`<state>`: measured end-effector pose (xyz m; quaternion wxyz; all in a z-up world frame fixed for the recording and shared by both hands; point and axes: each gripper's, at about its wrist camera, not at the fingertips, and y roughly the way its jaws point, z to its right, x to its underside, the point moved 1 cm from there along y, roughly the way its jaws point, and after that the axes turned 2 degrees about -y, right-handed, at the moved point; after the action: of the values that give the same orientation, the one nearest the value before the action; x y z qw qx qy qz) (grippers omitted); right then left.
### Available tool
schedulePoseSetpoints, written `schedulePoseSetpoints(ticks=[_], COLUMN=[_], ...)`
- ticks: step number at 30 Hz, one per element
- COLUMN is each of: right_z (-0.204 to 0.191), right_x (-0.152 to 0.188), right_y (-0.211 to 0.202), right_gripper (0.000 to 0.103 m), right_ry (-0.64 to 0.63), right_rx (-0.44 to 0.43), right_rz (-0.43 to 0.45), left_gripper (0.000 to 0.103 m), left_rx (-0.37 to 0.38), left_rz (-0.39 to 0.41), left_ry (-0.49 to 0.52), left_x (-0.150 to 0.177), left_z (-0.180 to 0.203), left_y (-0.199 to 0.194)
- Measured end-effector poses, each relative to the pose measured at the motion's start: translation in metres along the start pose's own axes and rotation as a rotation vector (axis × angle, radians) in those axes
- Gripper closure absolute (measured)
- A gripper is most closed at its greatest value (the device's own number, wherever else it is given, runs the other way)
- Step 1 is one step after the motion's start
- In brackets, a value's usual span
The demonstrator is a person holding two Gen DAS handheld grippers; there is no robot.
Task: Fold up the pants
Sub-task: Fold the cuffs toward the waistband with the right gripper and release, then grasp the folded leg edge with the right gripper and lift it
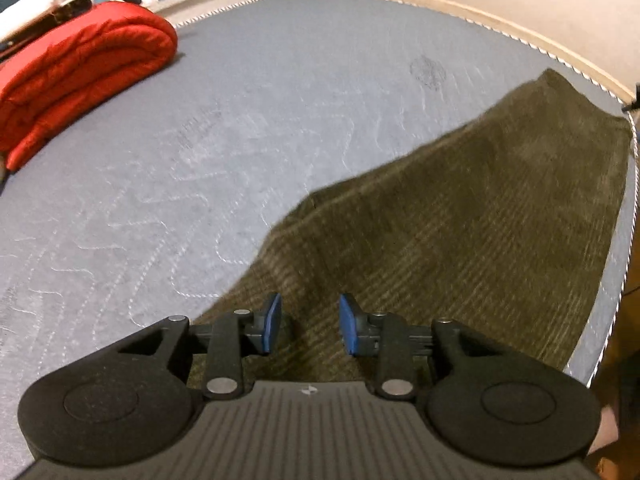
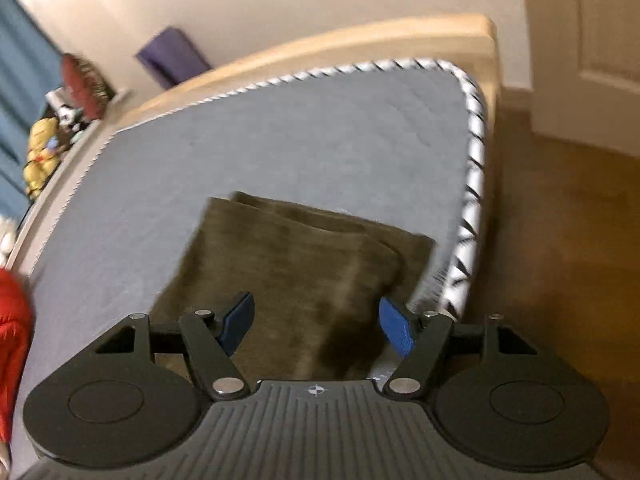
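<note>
Left wrist view looks down on a big grey mattress (image 1: 248,128). The pants (image 1: 460,220) are dark olive green and lie flat on the mattress, close to its right edge with the striped cord. The left gripper (image 1: 308,322) hangs just over the near end of the pants. Its jaws stand a little way apart, and no cloth is pinched between the blue pads (image 1: 273,322). A folded red blanket (image 1: 76,76) sits far off at the left side of the bed, well apart from the pants.

Right wrist view is blurry. It shows the pants (image 2: 296,256) folded over so one layer lies on top of the other, near the corner of the mattress (image 2: 280,136). The right gripper (image 2: 316,322) is above them with its jaws wide apart and holding nothing. Brown floor (image 2: 560,240) shows beside the bed.
</note>
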<state>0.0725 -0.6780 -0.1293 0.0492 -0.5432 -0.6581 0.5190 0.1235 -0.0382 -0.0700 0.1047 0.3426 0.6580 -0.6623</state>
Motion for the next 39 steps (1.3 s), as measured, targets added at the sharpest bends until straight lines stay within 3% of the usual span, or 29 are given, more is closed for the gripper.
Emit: schedulePoseSetpoints(ticks=[4, 8, 11, 16, 19, 22, 27, 31, 36, 39], right_z=[0.02, 0.022, 0.028, 0.034, 0.033, 0.013, -0.055, -0.131, -0.215, -0.247], right_x=[0.004, 0.004, 0.006, 0.009, 0.011, 0.013, 0.025, 0.059, 0.15, 0.222], right_y=[0.009, 0.022, 0.031, 0.032, 0.026, 0.006, -0.047, -0.09, -0.132, -0.148], right_gripper=[0.032, 0.033, 0.039, 0.081, 0.087, 0.089, 0.09, 0.09, 0.09, 0.09], right_ry=[0.112, 0.135, 0.161, 0.193, 0.226, 0.177, -0.085, -0.393, -0.804, -1.054], right_rx=[-0.009, -0.042, -0.057, -0.04, -0.048, -0.062, -0.123, -0.231, -0.41, -0.534], right_rz=[-0.047, -0.065, -0.066, -0.028, 0.003, 0.082, 0.259, 0.376, 0.464, 0.455], left_gripper=[0.067, 0.067, 0.066, 0.065, 0.065, 0.065, 0.065, 0.065, 0.065, 0.065], left_rx=[-0.01, -0.009, -0.01, -0.009, -0.009, -0.015, -0.024, -0.034, -0.043, -0.056], left_rz=[0.011, 0.017, 0.029, 0.04, 0.04, 0.036, 0.04, 0.044, 0.05, 0.053], left_ry=[-0.001, 0.007, 0.008, 0.014, 0.022, 0.023, 0.012, -0.023, -0.071, -0.101], left_x=[-0.004, -0.005, -0.004, -0.003, -0.002, 0.0, 0.002, 0.004, 0.009, 0.013], left_z=[-0.001, 0.001, 0.001, 0.001, 0.003, 0.002, -0.002, -0.014, -0.03, -0.042], left_y=[-0.002, -0.005, -0.007, -0.009, -0.009, -0.008, -0.01, -0.012, -0.018, -0.021])
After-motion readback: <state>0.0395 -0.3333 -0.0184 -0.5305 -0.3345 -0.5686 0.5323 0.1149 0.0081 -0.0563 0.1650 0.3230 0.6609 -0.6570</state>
